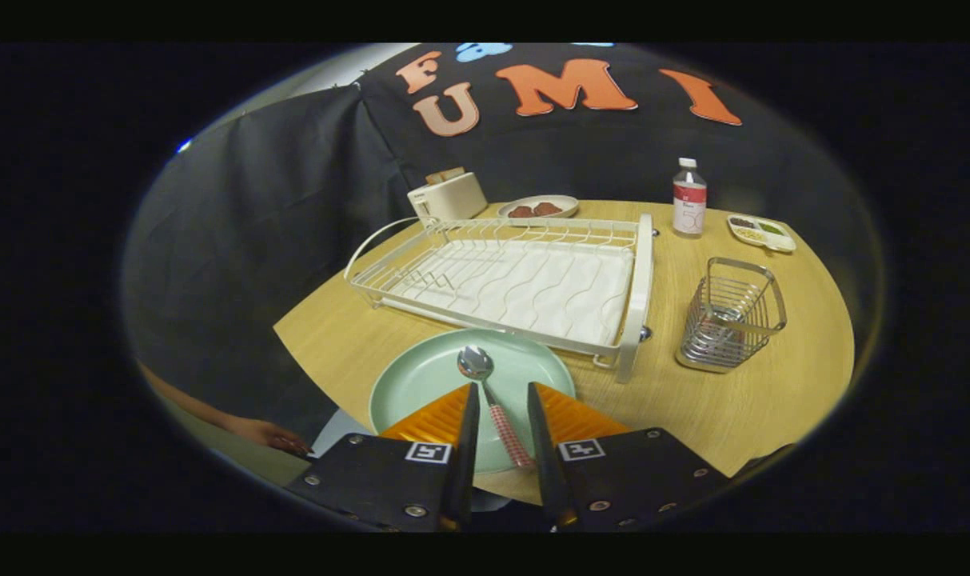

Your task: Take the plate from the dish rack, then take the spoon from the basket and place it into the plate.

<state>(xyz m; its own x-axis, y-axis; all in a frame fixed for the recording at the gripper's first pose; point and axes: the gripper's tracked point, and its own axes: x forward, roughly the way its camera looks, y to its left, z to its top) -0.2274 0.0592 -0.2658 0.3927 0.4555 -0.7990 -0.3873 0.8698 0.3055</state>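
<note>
**Spoon lying in the green plate, gripper fingers apart around its handle**

A round wooden table [772, 400] stands against a black cloth wall. The biggest thing on it is a white wire dish rack [516, 280] with a ribbed white drip tray, its slots bare. Just in front of the rack, at the table's near edge, lies a pale green plate [421, 380], flat on the wood. A spoon [488, 396] rests in the plate: its shiny metal bowl points toward the rack and its red-and-white patterned handle runs back toward the camera.

The gripper [499, 392] is low over the near half of the plate, its two fingers parted with a gap on each side of the spoon handle, which lies between them. Neither finger appears to press on it.

To the right of the rack stands a square metal wire basket [728, 316], upright. Beyond the rack, near the wall, are a cream toaster [449, 196], a shallow dish with brown food [539, 208], a clear bottle with a white cap and red label [688, 198], and a small white divided tray of food [763, 232].

Below the table's left edge, a person's hand [269, 436] shows.
</note>
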